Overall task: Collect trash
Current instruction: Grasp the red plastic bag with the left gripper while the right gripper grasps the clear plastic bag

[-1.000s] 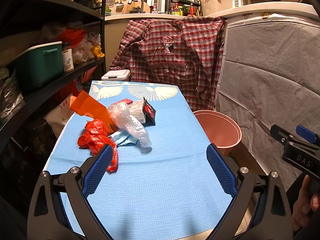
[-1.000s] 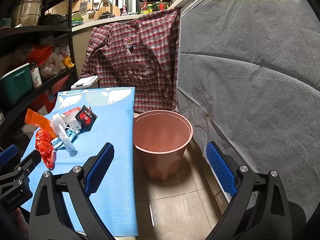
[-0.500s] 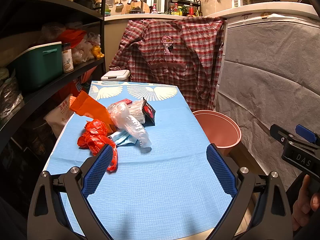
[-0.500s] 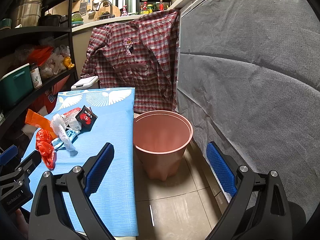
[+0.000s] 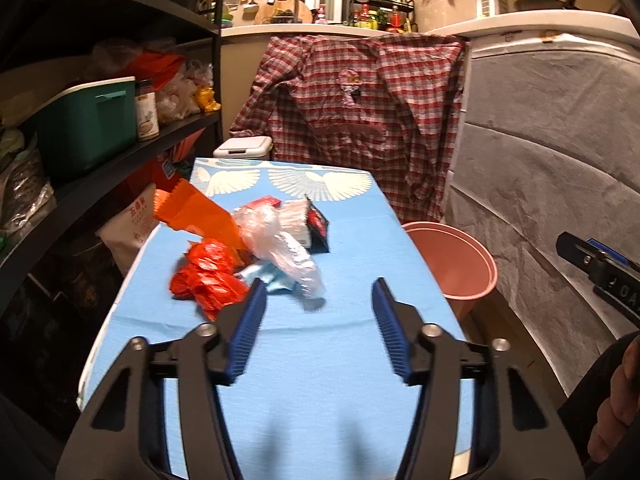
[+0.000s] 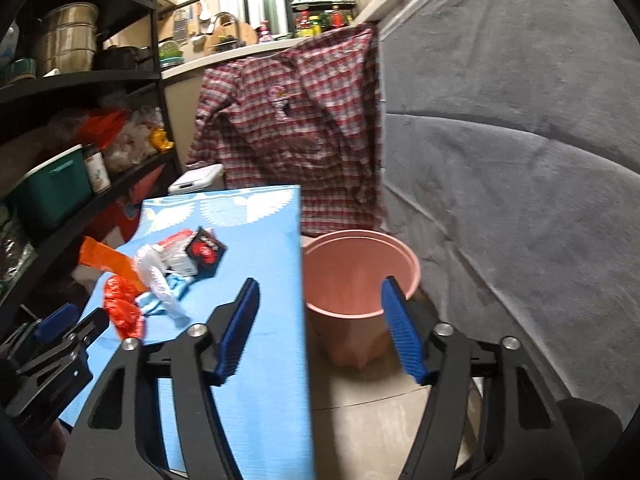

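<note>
While both tools, L (image 5: 316,312) & R (image 6: 320,320), have just been closing partway on nothing, pickup hasn't begun; next, reach trash (image 5: 248,256), then bin (image 6: 360,272).

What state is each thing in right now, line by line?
Left gripper: open, jaws just been closing, nothing between them.
Right gripper: open, jaws just been closing, nothing between them.
Pink bin: upright on the floor beside the table, looks empty.
Red plastic bag: crumpled on the blue tablecloth.
Clear plastic bag: crumpled, in the pile.
Orange wrapper: torn open.
White pedal bin: lid closed.
</note>
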